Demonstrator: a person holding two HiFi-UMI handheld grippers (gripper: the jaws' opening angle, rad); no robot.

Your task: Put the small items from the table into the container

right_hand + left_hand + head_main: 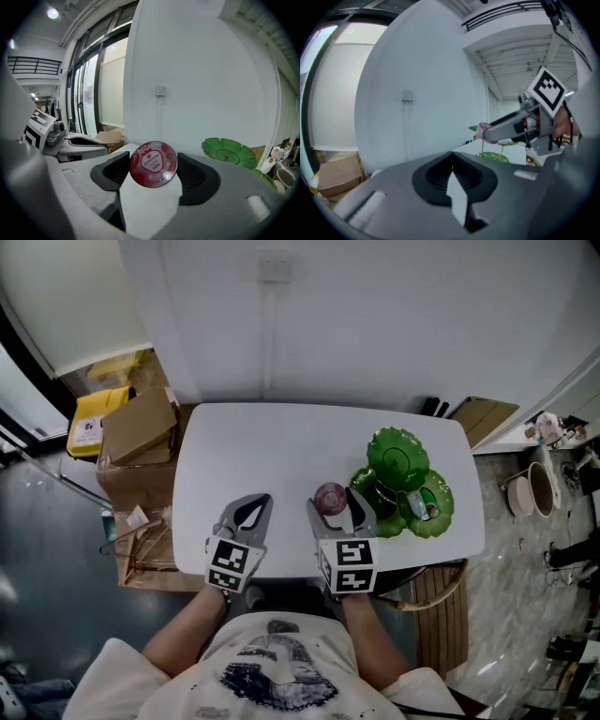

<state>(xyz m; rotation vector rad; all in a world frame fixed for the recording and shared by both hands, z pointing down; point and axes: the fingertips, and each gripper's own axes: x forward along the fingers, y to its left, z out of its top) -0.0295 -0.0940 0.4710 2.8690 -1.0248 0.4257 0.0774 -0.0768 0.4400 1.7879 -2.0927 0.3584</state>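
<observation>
My right gripper (334,509) is shut on a small round cup with a red strawberry lid (153,164), held above the near edge of the white table (272,446). From above, the cup (330,497) looks pink. To its right on the table stands the green leaf-shaped tiered container (399,461), with small items in its lower leaves. The container (229,150) lies ahead and to the right of the held cup. My left gripper (247,517) is shut and holds nothing, hovering over the table's near edge to the left. In the left gripper view its jaws (452,165) meet, with the right gripper (509,126) beyond.
Cardboard boxes (139,424) and a yellow box (90,424) sit on the floor left of the table. A wooden stool (441,596) stands at the near right corner. Pots (538,487) sit on the floor further right. A white wall backs the table.
</observation>
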